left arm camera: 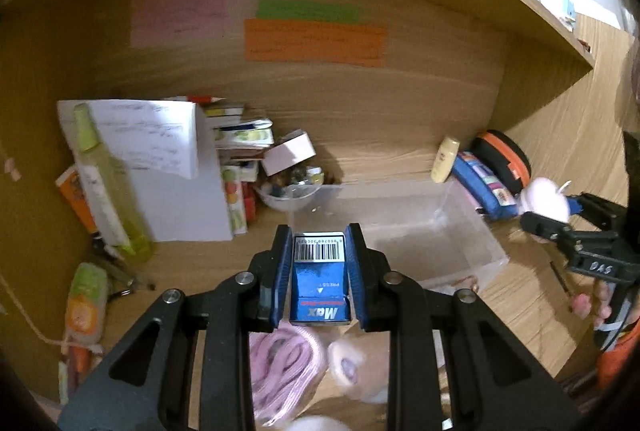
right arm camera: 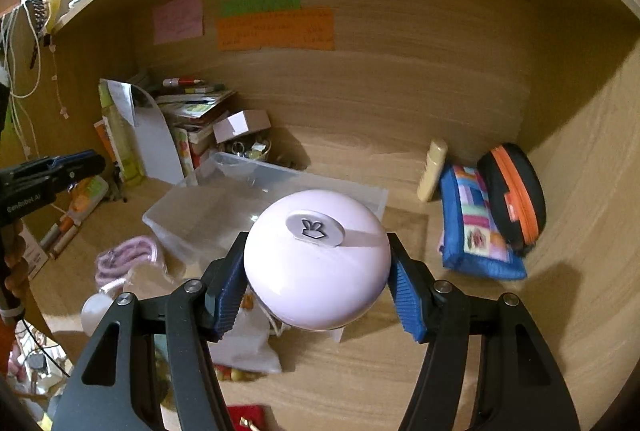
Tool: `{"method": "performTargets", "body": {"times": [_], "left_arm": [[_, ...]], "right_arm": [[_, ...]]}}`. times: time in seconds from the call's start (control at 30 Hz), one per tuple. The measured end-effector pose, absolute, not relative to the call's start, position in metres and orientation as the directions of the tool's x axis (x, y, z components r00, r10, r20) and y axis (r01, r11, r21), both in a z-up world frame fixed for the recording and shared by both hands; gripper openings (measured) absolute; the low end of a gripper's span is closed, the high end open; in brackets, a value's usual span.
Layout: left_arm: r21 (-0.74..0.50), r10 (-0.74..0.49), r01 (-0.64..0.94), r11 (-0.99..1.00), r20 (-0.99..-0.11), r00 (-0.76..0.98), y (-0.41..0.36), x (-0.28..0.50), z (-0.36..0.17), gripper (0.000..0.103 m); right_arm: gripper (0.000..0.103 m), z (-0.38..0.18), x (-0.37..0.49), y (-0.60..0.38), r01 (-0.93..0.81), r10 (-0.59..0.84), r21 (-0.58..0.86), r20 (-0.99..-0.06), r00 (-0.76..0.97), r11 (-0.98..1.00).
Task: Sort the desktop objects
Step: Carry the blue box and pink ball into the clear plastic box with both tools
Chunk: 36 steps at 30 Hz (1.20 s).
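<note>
Left tongs (left arm camera: 319, 271) clamp a blue staple box (left arm camera: 320, 283) — only right view shows right tongs (right arm camera: 316, 271) gripping pink case (right arm camera: 316, 263).

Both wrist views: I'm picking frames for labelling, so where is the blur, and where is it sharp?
Left wrist view: blue box sharp, green bottle and papers smeared. Right wrist view: pink ball crisp, clear bin soft, desk edges bent by the fisheye.

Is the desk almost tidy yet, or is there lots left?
Lots left. The clear bin looks empty. The left tool holds a blue staple box; the right tool holds a pink round case. The pink cable and pouches still lie out.
</note>
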<state>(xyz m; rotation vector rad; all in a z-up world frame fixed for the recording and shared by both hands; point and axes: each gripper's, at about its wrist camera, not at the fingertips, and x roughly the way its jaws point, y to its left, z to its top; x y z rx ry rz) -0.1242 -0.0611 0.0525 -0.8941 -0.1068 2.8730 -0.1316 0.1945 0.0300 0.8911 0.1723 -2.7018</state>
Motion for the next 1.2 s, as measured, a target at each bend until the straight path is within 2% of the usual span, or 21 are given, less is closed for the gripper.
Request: {"method": "performTargets", "body": {"times": [0.27,0.57,0.77,0.97,1.2], "left_arm": [[-0.136,0.213,-0.164,-0.977,-0.621,-0.754,-0.045,-0.171,0.044,0.027],[-0.137,0.233,-0.193,-0.972,-0.695,-0.68,-0.023,-0.217,0.015,0.026],[-0.125,0.229,-0.207,-0.97,-0.744,-0.627,-0.018,-0.238,-0.004,0.027],[-0.171,0.266,-0.217,-0.961,-0.788,-0.556,-0.02,-0.256,-0.023,0.026],[-0.126,0.224,-0.215,-0.968,-0.82,-0.527,-0.013,-0.269,-0.039,0.026]], "right_arm": [[0.06,0.026,-0.164,0.188,0.329,-0.258,0.001,-0.619,-0.741,-0.944],[0.06,-0.002,-0.203,0.174,0.344,-0.249,-0.005,-0.681,-0.689,-0.939],[0.06,-0.024,-0.221,0.165,0.364,-0.227,-0.033,-0.728,-0.647,-0.931],[0.06,-0.042,-0.235,0.155,0.381,-0.18,-0.091,-0.765,-0.618,-0.92],[0.06,-0.056,-0.247,0.146,0.405,-0.153,-0.116,-0.805,-0.574,-0.907]]}}
